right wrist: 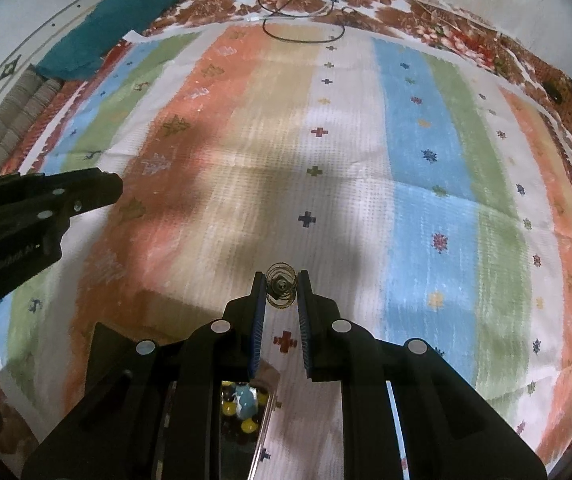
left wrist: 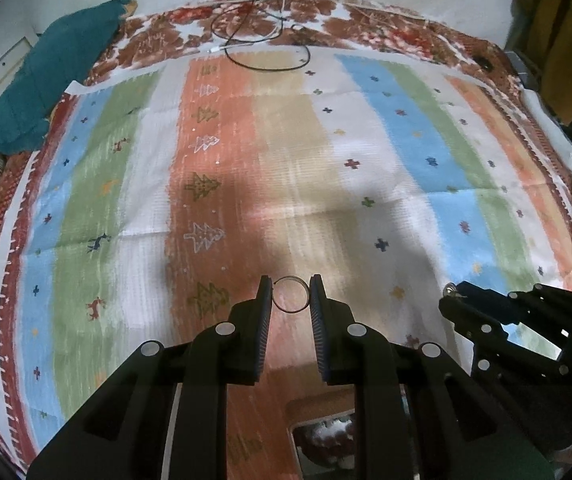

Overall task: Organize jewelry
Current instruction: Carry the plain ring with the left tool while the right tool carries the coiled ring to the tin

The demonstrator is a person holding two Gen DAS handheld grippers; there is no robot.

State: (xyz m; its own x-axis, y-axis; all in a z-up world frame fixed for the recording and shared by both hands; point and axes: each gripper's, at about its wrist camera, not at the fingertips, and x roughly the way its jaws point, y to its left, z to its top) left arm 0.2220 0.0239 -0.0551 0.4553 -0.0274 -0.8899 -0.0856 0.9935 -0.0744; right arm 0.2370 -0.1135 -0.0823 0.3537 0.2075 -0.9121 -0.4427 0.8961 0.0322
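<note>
- The left gripper (left wrist: 291, 294) has its jaws closed to the width of a thin, plain metal ring (left wrist: 291, 295), pinched by its edges at the very fingertips, above the striped, multicoloured woven cloth (left wrist: 365, 152).
- The right gripper (right wrist: 281, 289) grips a coiled, gold-coloured wire ornament (right wrist: 281, 284), again only at the tips; in the left view it shows at about four o'clock.
- A wooden jewelry box (left wrist: 321, 436) with a compartment of bright beads lies under the grippers, toward six o'clock.
- Risk: both holds are shallow, so a tilt or slight loosening could let either piece spring out onto the cloth.
- The grippers are near each other; crossing over the box might knock one piece loose.
- Black cables (left wrist: 266, 36) at twelve o'clock lie well apart.
</note>
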